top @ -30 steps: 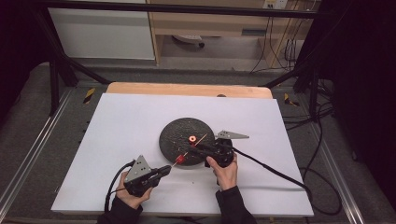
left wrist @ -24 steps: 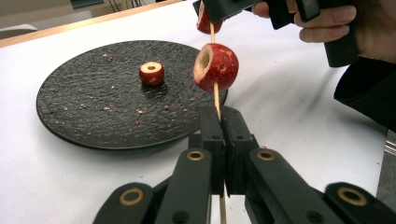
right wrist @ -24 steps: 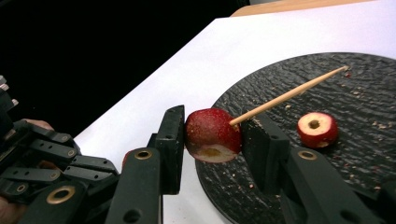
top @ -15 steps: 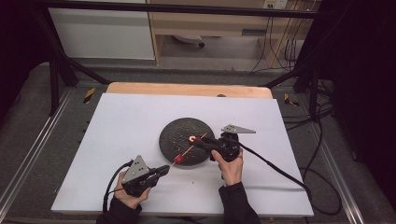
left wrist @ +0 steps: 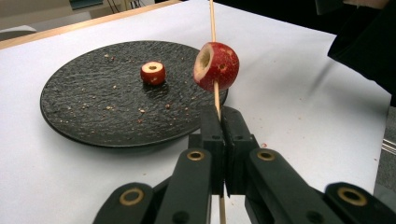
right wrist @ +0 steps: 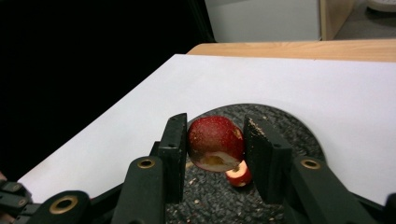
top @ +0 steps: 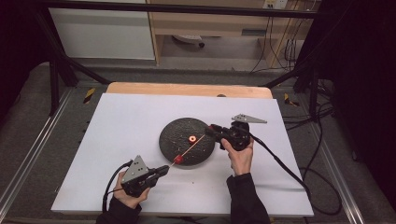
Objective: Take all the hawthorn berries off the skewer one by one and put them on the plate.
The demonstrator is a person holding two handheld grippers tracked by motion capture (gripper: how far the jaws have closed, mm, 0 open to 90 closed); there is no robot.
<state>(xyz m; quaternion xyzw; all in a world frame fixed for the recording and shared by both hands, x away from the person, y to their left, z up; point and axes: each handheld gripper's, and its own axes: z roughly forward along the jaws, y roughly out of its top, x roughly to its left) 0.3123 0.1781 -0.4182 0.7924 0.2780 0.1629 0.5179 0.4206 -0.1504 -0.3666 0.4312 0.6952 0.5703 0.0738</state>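
Skewer [left wrist: 215, 95] clamped in my left gripper [left wrist: 223, 122], jaws shut tight on the thin wooden stick. Its lower end is cut off at the bottom of the left gripper view, its top end at the upper edge. One red fruit [left wrist: 216, 66] is threaded on it just above my jaws: cored, pale flesh showing in the hole, skin speckled. From the high view the stick [top: 190, 149] slants up over the plate's near edge; it is too thin there to trace its far tip.

My right gripper [right wrist: 215, 147] grips a second red fruit [right wrist: 215, 143], left pad against its side; whether the right pad touches it I cannot tell, a small gap seems to show. Cut face turned downward, yellowish flesh. Held above the plate, not resting on it. In the high view that fruit is hidden behind my gripper [top: 215, 131].

Third piece [left wrist: 153, 73], a small cored red ring, lies on the black plate [left wrist: 84, 121] near its middle; in the right gripper view it [right wrist: 238, 176] is half hidden under the held fruit. Crumbs scattered on the plate. Plate sits on a white table [top: 126, 116].
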